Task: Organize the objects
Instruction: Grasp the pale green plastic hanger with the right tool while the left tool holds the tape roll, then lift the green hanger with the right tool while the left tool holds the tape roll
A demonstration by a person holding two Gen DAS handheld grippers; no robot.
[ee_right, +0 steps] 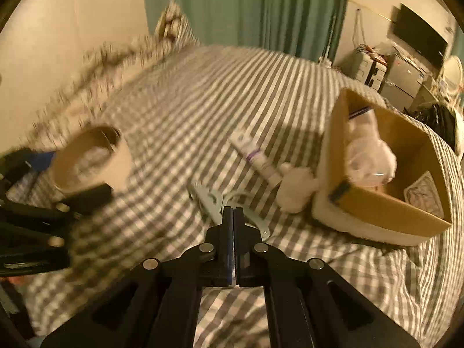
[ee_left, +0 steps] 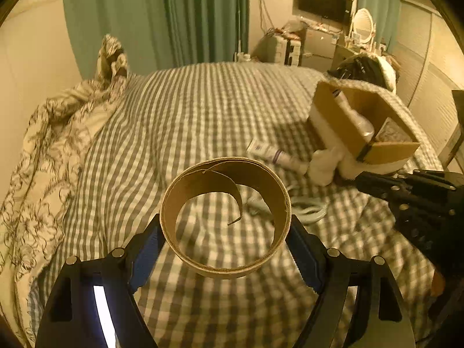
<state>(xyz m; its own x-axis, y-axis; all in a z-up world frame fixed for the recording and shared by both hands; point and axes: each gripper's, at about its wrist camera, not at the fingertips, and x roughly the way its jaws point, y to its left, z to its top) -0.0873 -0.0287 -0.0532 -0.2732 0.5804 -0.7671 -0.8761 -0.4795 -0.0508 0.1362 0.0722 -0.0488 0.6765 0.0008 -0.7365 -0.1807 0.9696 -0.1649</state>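
Two grippers tilt down over my checked bed [ee_left: 188,110]. On the left, my left gripper [ee_left: 226,236] clamps a cardboard ring [ee_left: 224,217] aloft; on the right, my right gripper [ee_right: 233,211] is pinched closed, empty, near the cardboard box [ee_right: 385,203].

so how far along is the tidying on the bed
Done: the cardboard box already holds a bottle and a patterned card. In hand: the left gripper grips an empty tape roll; the right gripper is shut, seemingly empty. Left: the tube, pale hangers and plush toy still lie on the checked bedspread.
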